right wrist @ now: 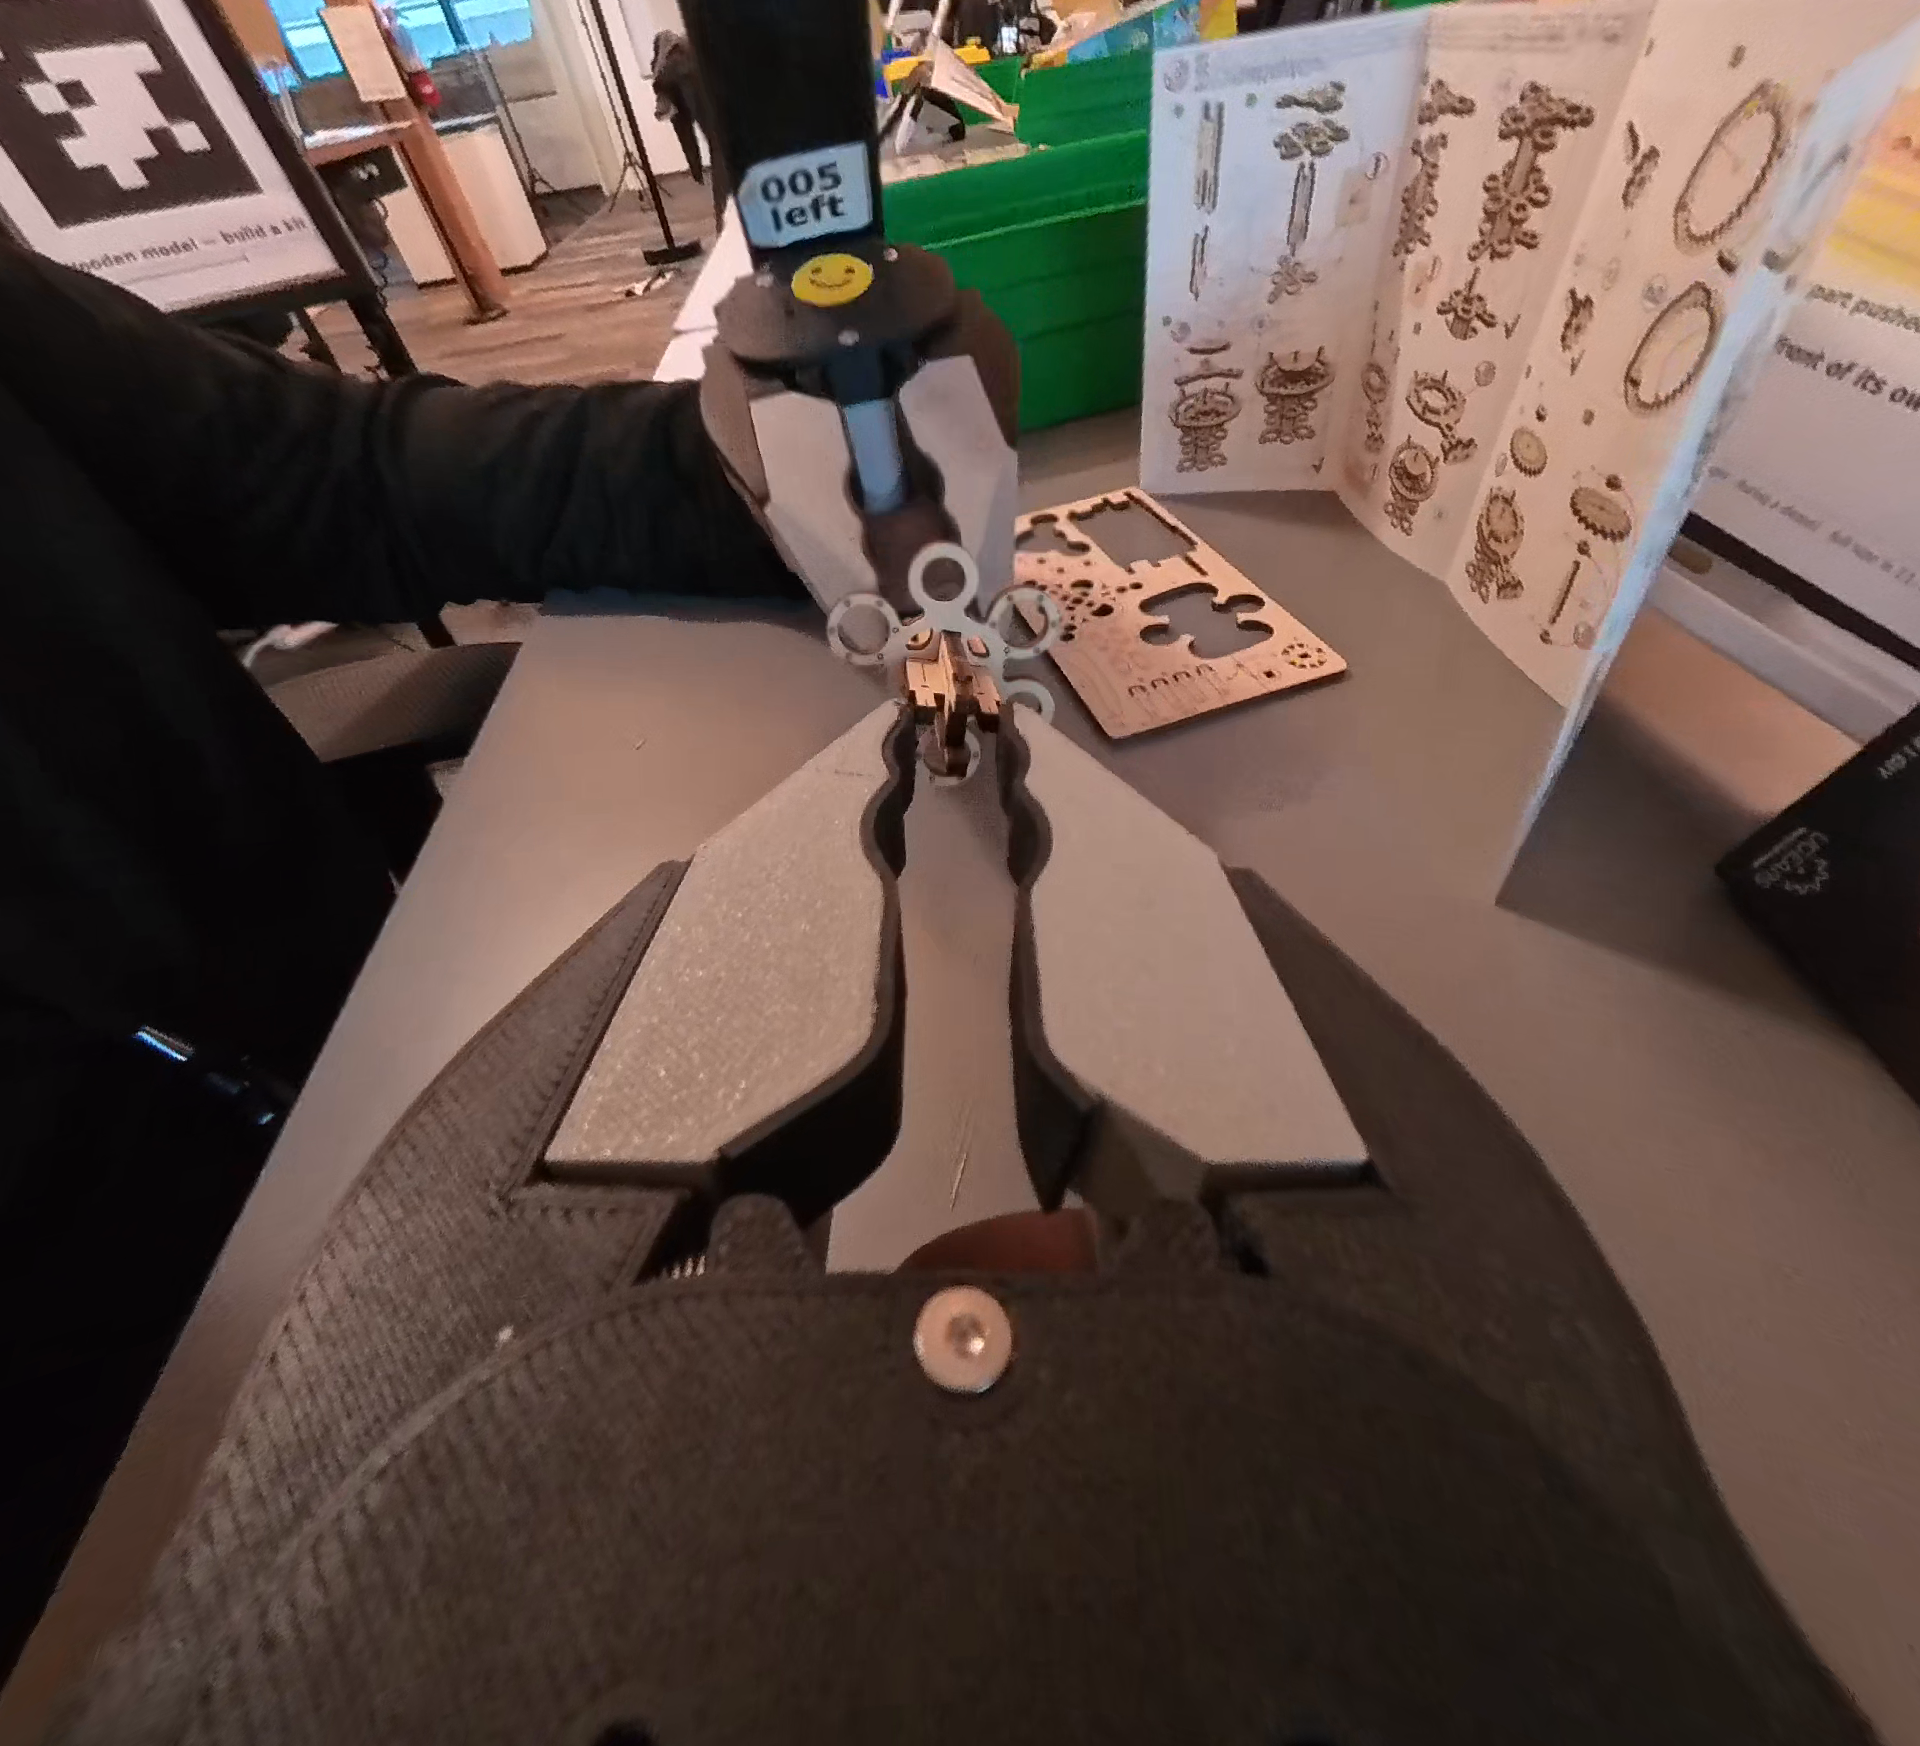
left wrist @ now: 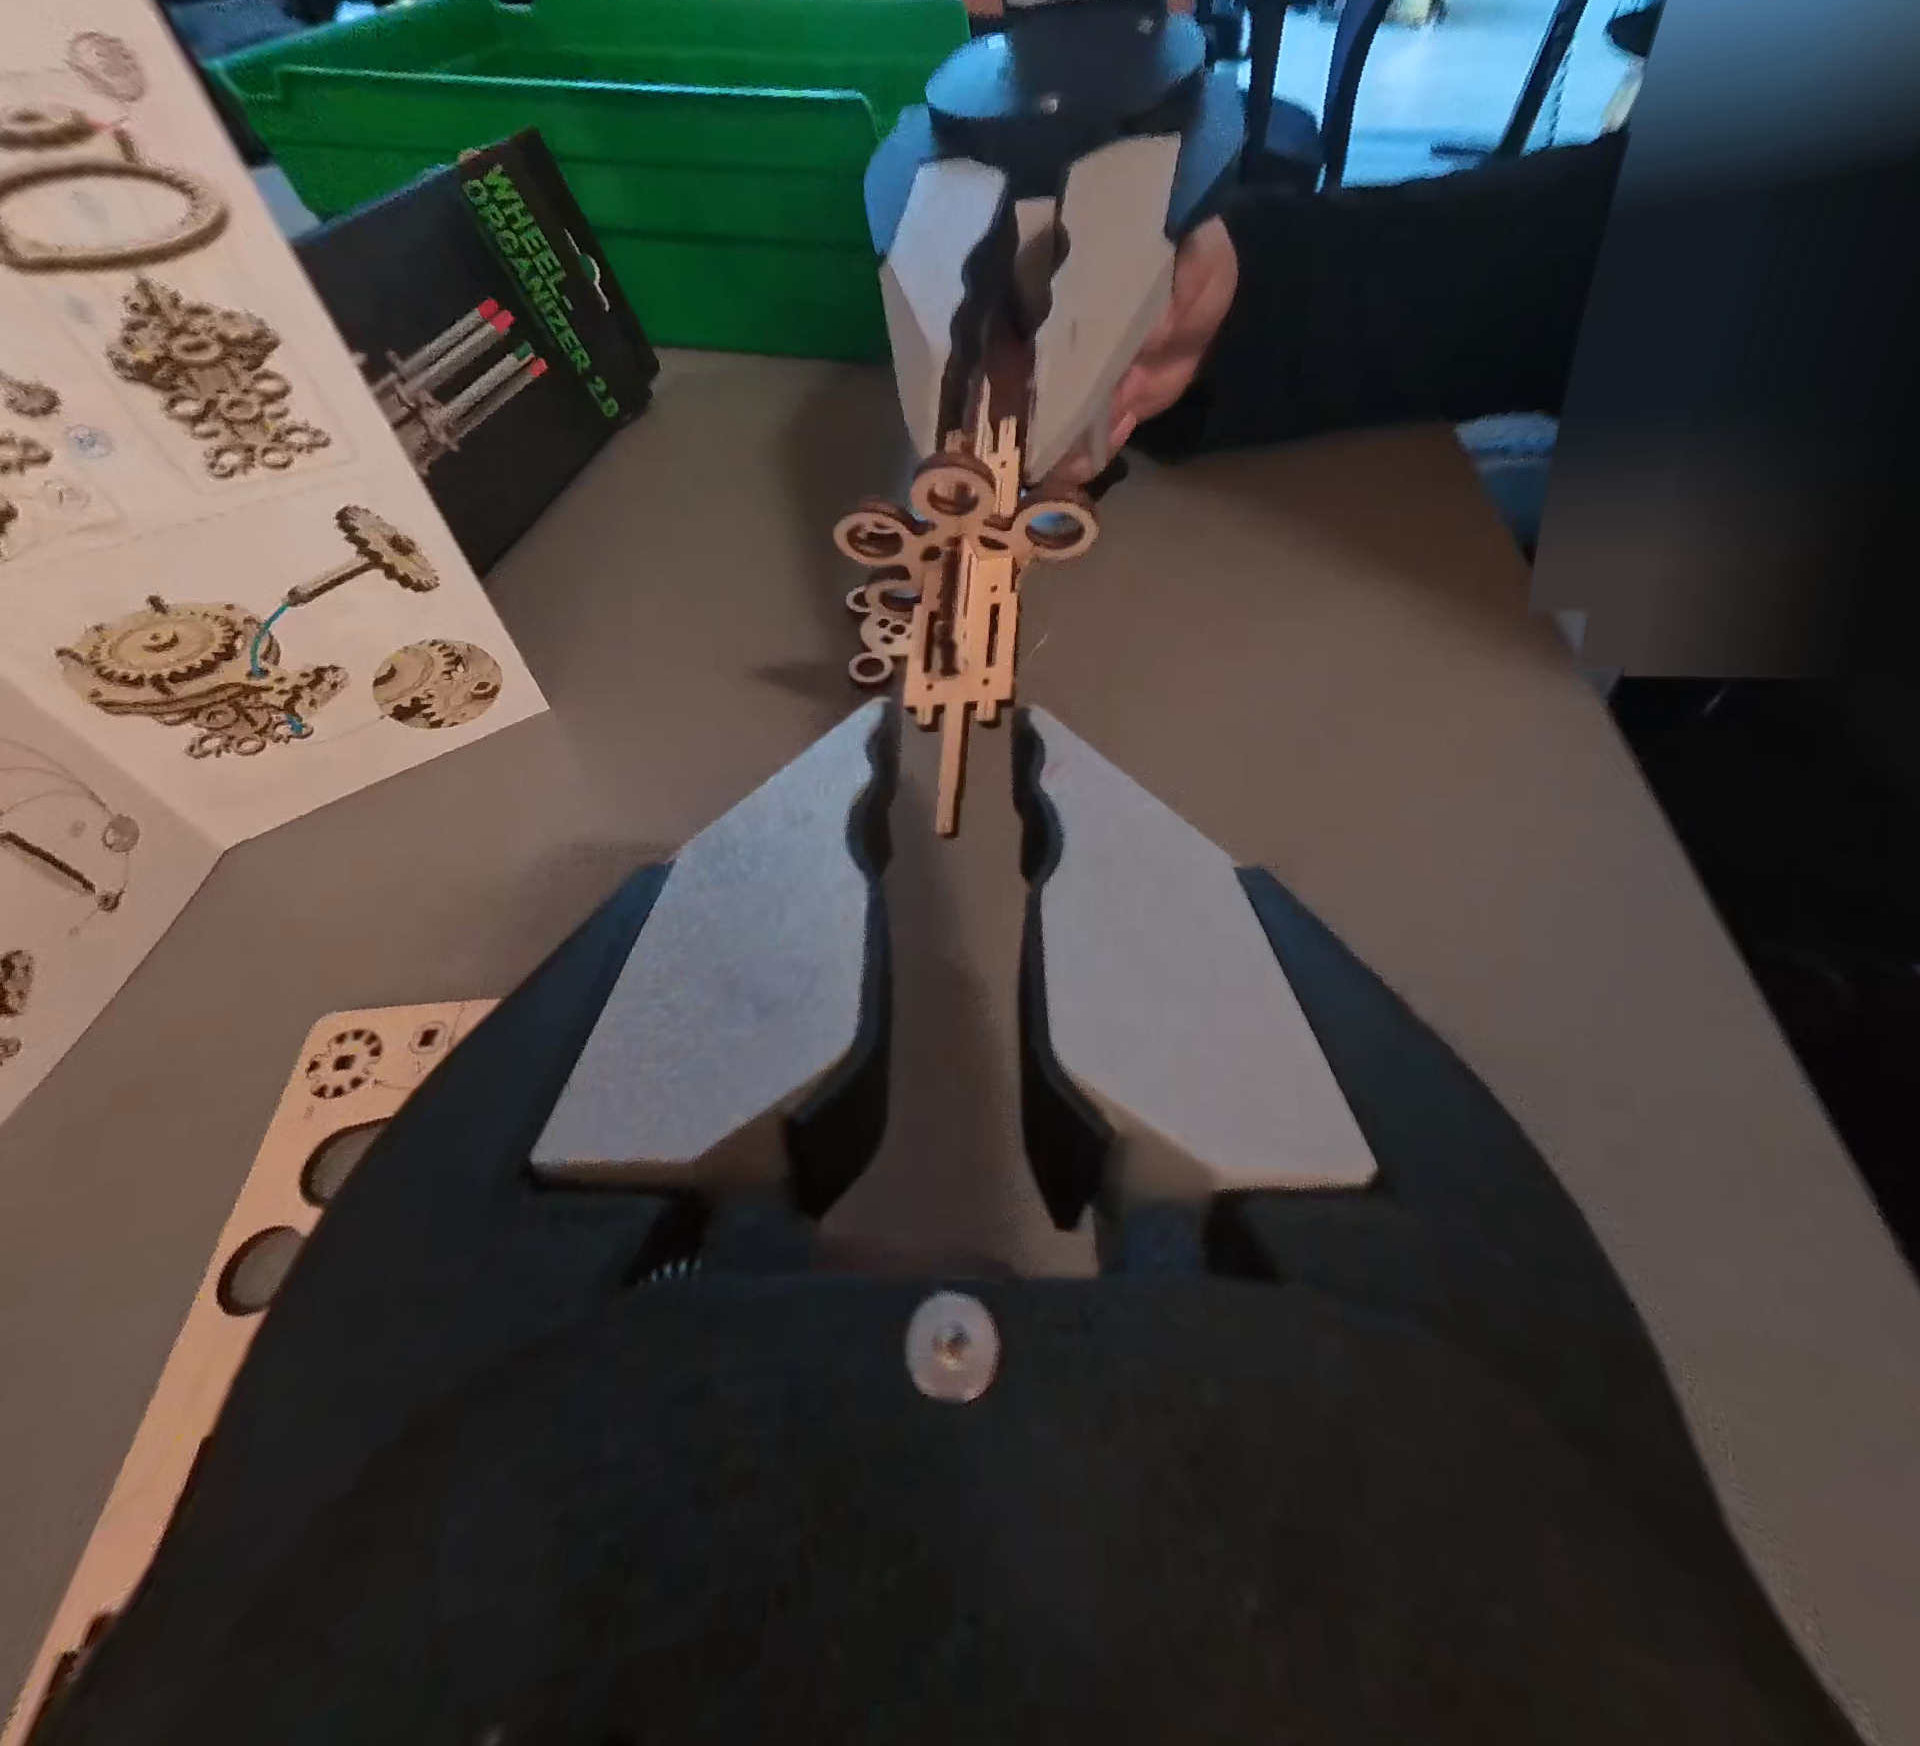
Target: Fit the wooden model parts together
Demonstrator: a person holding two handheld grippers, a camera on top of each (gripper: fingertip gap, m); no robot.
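Left wrist view: right tool (left wrist: pixel 1023 460) vertical, tips down

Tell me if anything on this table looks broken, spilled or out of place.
Nothing stands out. The right hand-held gripper grips the wooden model in the air, and the open left hand-held gripper sits around its thin tip. The punched-out wooden sheet lies flat on the table, and the instruction sheet stands upright.
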